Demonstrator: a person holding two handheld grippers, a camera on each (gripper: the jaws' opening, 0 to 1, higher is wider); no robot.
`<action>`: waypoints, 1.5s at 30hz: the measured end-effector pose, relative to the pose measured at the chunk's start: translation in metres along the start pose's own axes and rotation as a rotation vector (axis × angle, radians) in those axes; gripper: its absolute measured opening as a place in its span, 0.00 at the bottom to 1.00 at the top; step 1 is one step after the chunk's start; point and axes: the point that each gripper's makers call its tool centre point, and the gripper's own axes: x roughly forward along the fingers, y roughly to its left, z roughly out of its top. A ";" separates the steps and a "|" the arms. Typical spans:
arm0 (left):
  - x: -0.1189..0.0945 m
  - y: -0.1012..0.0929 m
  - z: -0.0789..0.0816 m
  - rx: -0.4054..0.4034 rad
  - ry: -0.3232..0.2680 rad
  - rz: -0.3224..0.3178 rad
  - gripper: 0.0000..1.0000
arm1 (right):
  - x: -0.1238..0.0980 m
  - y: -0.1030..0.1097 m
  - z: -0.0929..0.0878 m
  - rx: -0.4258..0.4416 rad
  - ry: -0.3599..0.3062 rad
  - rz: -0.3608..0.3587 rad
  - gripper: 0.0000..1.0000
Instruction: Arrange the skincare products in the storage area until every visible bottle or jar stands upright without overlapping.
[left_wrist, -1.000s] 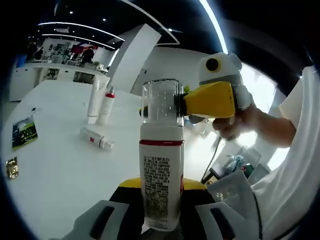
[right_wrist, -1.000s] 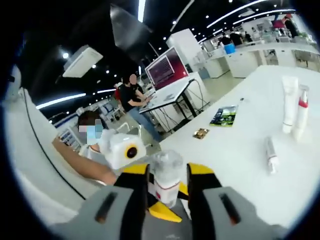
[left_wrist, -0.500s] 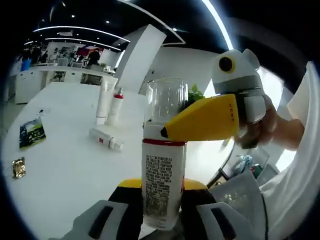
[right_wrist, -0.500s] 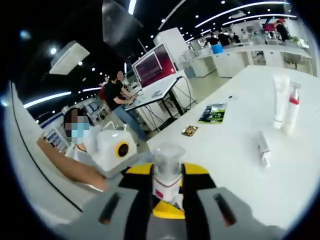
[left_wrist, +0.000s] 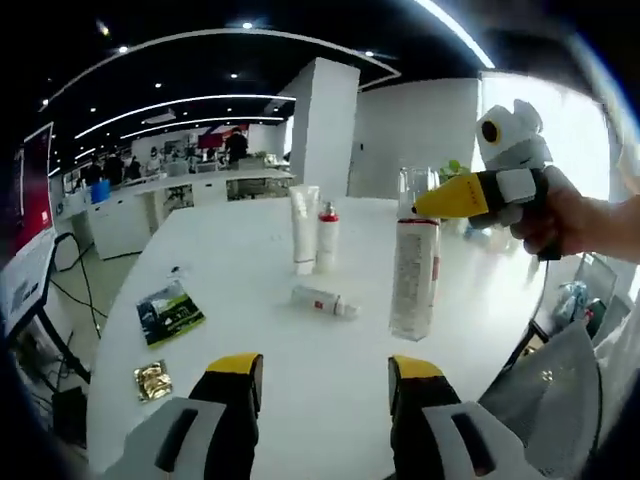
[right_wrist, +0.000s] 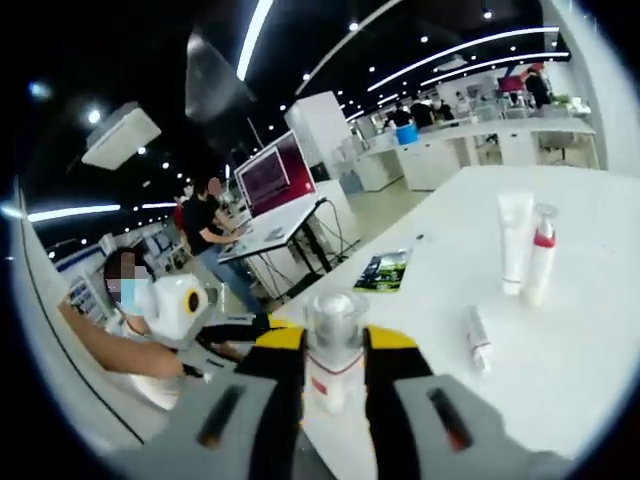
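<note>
A white bottle (left_wrist: 413, 262) with a red band and a clear cap hangs upright over the white table (left_wrist: 250, 250). My right gripper (left_wrist: 428, 204) is shut on its cap (right_wrist: 335, 322), with yellow jaws on both sides of it. My left gripper (left_wrist: 325, 372) is open and holds nothing, drawn back from the bottle. Farther off, a white tube (left_wrist: 303, 228) and a red-collared bottle (left_wrist: 327, 236) stand upright side by side. A small tube (left_wrist: 322, 300) lies flat in front of them. These three also appear in the right gripper view: tube (right_wrist: 515, 242), bottle (right_wrist: 540, 256), lying tube (right_wrist: 478, 336).
A green booklet (left_wrist: 168, 312) and a gold sachet (left_wrist: 152, 380) lie near the table's left edge. A person's hand (left_wrist: 575, 222) holds the right gripper. Desks, a pillar (left_wrist: 322, 125) and people stand in the background.
My left gripper has let go of the bottle's body, opened and pulled back. The right gripper keeps the bottle by its cap, now farther from the left one.
</note>
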 end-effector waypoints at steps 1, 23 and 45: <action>-0.001 0.007 -0.001 0.010 0.002 0.023 0.60 | 0.001 -0.003 0.000 -0.004 0.000 -0.004 0.22; 0.008 0.053 -0.061 0.032 0.146 0.150 0.52 | 0.036 -0.150 0.024 -0.028 -0.052 -0.289 0.22; 0.011 0.060 -0.076 0.028 0.175 0.166 0.45 | 0.119 -0.206 0.007 -0.345 -0.026 -0.291 0.22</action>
